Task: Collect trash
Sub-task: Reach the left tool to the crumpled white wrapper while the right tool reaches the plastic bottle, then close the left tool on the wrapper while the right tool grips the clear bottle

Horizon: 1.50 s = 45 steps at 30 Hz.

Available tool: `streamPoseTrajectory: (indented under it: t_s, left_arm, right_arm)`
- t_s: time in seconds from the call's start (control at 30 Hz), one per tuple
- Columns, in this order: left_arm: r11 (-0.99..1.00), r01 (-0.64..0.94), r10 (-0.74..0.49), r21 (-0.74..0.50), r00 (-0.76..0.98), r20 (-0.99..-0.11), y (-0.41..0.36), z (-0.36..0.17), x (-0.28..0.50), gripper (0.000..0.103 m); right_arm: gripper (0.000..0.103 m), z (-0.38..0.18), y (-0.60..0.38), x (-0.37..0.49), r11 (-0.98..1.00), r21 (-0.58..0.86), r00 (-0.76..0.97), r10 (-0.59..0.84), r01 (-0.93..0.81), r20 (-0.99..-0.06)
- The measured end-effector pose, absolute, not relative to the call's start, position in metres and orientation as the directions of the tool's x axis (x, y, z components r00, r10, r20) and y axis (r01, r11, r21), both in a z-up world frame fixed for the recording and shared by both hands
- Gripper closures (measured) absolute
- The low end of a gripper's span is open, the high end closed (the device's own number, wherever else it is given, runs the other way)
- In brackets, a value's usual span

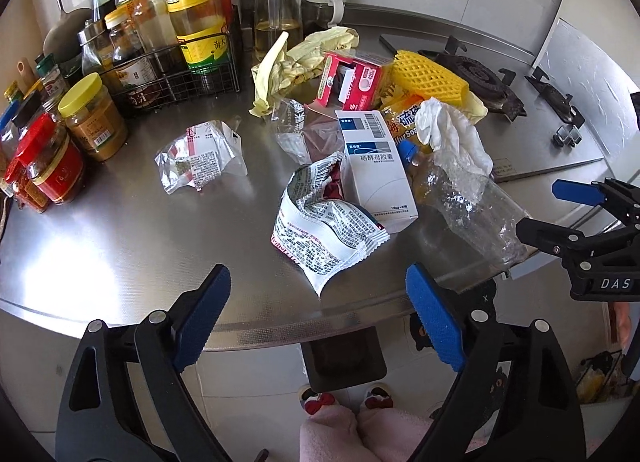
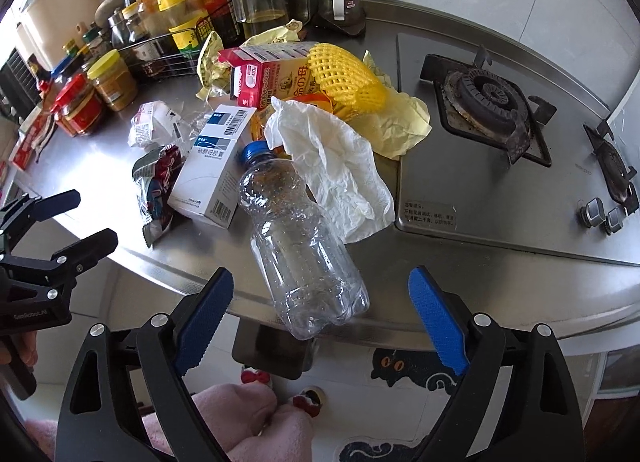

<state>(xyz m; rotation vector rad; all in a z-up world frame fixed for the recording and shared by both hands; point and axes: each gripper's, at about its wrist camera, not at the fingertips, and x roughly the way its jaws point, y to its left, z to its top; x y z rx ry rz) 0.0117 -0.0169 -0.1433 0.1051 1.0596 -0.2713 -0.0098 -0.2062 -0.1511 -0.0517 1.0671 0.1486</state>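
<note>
Right wrist view: both tongs (image 2: 320, 318) gape empty before the bottle (image 2: 296, 238); next, judge, straddle it and squeeze.

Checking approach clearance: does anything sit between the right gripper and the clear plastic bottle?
Nothing visible does. The right gripper is open, and the clear plastic bottle lies with its base over the counter edge, pointing into the gap between the fingers. The white tissue only touches its far side.
</note>
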Motion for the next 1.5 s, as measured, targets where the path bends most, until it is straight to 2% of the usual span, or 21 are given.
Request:
streamPoseTrajectory:
  t_s: [0.1,0.2,0.47,0.7,0.83,1.1,1.27,1.33,1.5]
  left_arm:
    - [0.957,0.289,-0.158,-0.015,0.482,-0.862,-0.021,-0.156,0.017,0.02]
    - [0.957,0.289,-0.143,0.003,0.482,-0.864,-0.024,-0.165,0.025,0.023]
    - [0.958,0.285,-0.123,0.013,0.455,-0.882,-0.024,-0.184,0.04,0.028]
    - [0.958,0.283,-0.166,-0.045,0.417,-0.894,-0.019,-0.197,0.046,0.043]
    - [0.956,0.286,-0.185,-0.066,0.414,-0.891,-0.014,-0.199,0.048,0.058]
    - [0.943,0.305,-0.248,-0.131,0.387,-0.888,-0.009,-0.197,0.045,0.073]
    - [0.93,0.322,-0.296,-0.176,0.376,-0.878,-0.004,-0.192,0.04,0.088]
    - [0.925,0.329,-0.311,-0.189,0.372,-0.875,-0.001,-0.192,0.037,0.099]
    - [0.915,0.353,-0.332,-0.194,0.388,-0.86,0.004,-0.186,0.028,0.101]
  right_arm:
    - [0.014,-0.158,-0.207,-0.003,0.988,0.033,0.459,0.099,-0.149,-0.883]
    - [0.02,-0.165,-0.208,0.004,0.987,0.058,0.428,0.119,-0.153,-0.896]
    - [0.02,-0.182,-0.201,0.016,0.979,0.05,0.388,0.124,-0.195,-0.913]
    - [0.02,-0.196,-0.198,0.019,0.976,0.088,0.345,0.155,-0.2,-0.926]
    - [0.029,-0.199,-0.199,0.018,0.975,0.117,0.334,0.176,-0.19,-0.926]
    - [0.031,-0.198,-0.192,0.01,0.976,0.086,0.349,0.153,-0.198,-0.925]
    - [0.032,-0.197,-0.187,0.001,0.98,0.085,0.35,0.144,-0.179,-0.925]
    - [0.033,-0.196,-0.187,-0.002,0.982,0.094,0.358,0.148,-0.164,-0.922]
    - [0.034,-0.188,-0.192,-0.014,0.984,0.137,0.407,0.174,-0.118,-0.897]
